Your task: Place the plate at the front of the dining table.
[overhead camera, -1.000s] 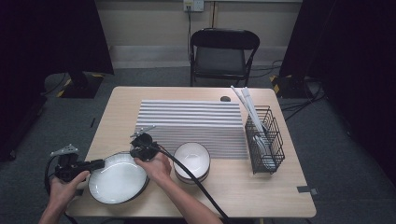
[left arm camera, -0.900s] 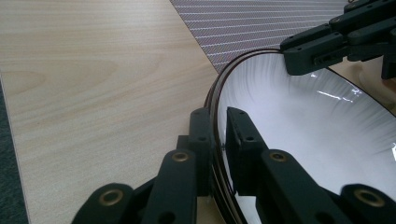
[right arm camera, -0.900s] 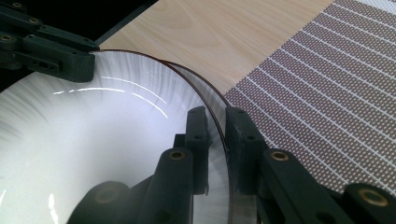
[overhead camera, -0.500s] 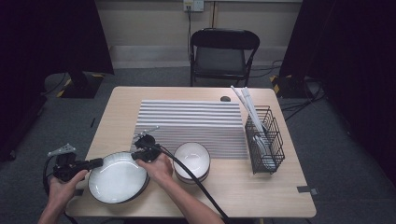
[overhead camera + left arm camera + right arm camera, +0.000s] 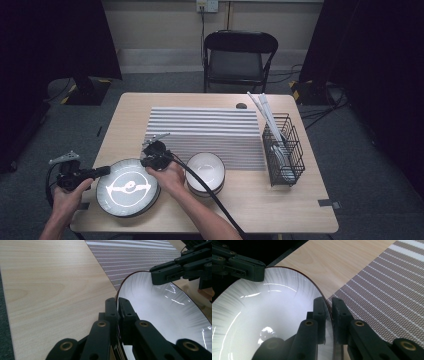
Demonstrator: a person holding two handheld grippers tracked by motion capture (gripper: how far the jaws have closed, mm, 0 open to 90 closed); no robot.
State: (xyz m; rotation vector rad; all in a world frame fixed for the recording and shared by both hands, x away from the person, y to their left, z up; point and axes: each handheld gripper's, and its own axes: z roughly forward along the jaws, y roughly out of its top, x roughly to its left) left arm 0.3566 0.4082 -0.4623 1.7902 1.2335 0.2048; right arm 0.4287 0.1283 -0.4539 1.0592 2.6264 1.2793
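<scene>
Both sets of jaws pinching opposite rims of the round white ceramic plate (image 5: 128, 187) on the light wooden tabletop (image 5: 125, 115): left gripper (image 5: 102, 171), right gripper (image 5: 146, 161).

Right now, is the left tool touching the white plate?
Touching: the left gripper view shows the left tool clamped on the white plate's rim.

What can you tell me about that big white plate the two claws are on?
The plate is round, glossy and white, with faint grey streaks fanning over its broad rim and a thin dark edge; it looks like glazed ceramic. It sits at the near left of the wooden table, beside a white bowl. The left claw is shut on its left rim and the right claw is shut on its far right rim.
</scene>
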